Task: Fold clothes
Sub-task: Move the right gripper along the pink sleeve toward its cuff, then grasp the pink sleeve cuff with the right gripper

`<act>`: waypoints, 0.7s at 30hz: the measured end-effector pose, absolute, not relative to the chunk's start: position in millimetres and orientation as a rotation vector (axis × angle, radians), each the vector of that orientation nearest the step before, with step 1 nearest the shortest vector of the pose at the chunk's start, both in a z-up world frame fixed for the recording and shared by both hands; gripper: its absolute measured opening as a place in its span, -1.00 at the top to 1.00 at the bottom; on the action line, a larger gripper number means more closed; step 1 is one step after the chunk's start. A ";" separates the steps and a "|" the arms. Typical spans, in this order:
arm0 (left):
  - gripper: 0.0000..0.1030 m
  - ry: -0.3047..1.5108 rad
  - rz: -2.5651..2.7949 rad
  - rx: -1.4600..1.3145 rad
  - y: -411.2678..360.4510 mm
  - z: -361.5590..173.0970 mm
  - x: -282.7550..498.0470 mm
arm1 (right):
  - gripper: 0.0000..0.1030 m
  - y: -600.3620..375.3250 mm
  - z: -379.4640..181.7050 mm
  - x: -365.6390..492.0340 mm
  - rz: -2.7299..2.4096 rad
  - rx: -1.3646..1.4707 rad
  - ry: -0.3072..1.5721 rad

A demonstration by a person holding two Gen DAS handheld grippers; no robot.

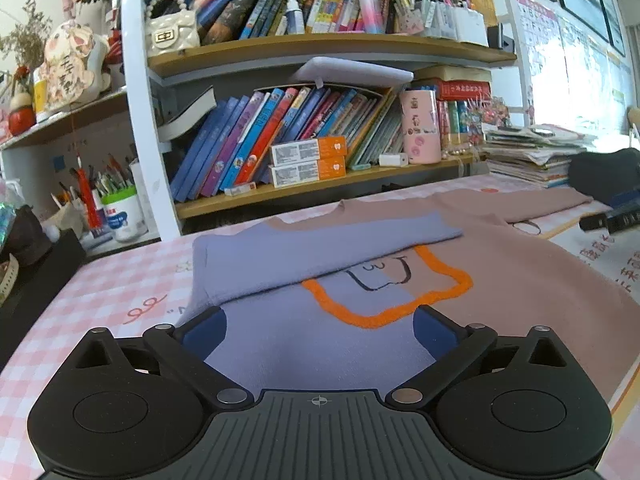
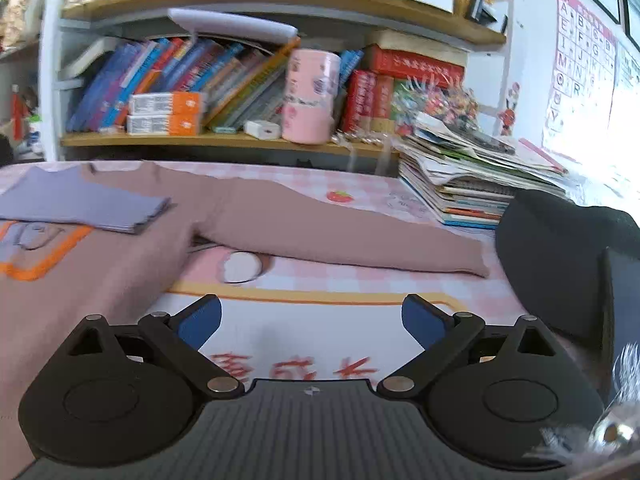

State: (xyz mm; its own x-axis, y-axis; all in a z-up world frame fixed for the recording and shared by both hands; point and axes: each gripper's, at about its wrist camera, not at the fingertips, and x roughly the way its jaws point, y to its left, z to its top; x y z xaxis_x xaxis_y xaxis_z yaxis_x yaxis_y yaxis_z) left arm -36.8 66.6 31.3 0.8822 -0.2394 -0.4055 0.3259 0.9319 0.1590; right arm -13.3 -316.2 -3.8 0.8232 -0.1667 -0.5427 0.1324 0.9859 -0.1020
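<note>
A sweater (image 1: pixel 500 280), half lilac and half dusty pink with an orange outlined patch (image 1: pixel 384 300), lies flat on the table. Its lilac sleeve (image 1: pixel 320 248) is folded across the chest. Its pink sleeve (image 2: pixel 320 232) stretches out to the right. My left gripper (image 1: pixel 320 328) is open and empty over the lilac lower body. My right gripper (image 2: pixel 312 320) is open and empty over the bare tablecloth, right of the sweater's (image 2: pixel 100 272) pink side and in front of the pink sleeve. The other gripper shows at the right edge of the left wrist view (image 1: pixel 612 216).
The pink checked tablecloth (image 1: pixel 120 300) covers the table. Bookshelves (image 1: pixel 320 184) stand behind it. A stack of magazines (image 2: pixel 472 184) and a black object (image 2: pixel 560 256) sit at the right. A small white round thing (image 2: pixel 240 267) lies under the pink sleeve's edge.
</note>
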 end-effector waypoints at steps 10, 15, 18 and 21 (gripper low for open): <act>-0.98 0.400 -0.315 0.250 63.5 30.0 -36.2 | -0.45 -410.5 2.9 45.8 -0.328 0.356 0.690; -0.98 0.401 -0.319 0.247 64.0 29.8 -35.8 | -0.16 -445.6 2.1 61.1 -0.391 0.548 0.683; -0.98 0.408 -0.324 0.246 63.3 29.5 -35.0 | -0.02 -456.0 2.0 70.0 -0.436 0.571 0.666; -0.98 0.422 -0.332 0.238 63.9 29.0 -32.8 | 0.07 -459.1 0.9 76.8 -0.446 0.567 0.652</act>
State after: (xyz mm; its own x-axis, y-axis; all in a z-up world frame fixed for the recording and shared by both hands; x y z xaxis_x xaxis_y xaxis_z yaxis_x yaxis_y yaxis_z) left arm -32.8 63.9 29.0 0.8601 -0.2643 -0.4362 0.3619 0.9190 0.1567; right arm 76.8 -459.1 0.9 0.7117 -0.2084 -0.6708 0.5501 0.7593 0.3477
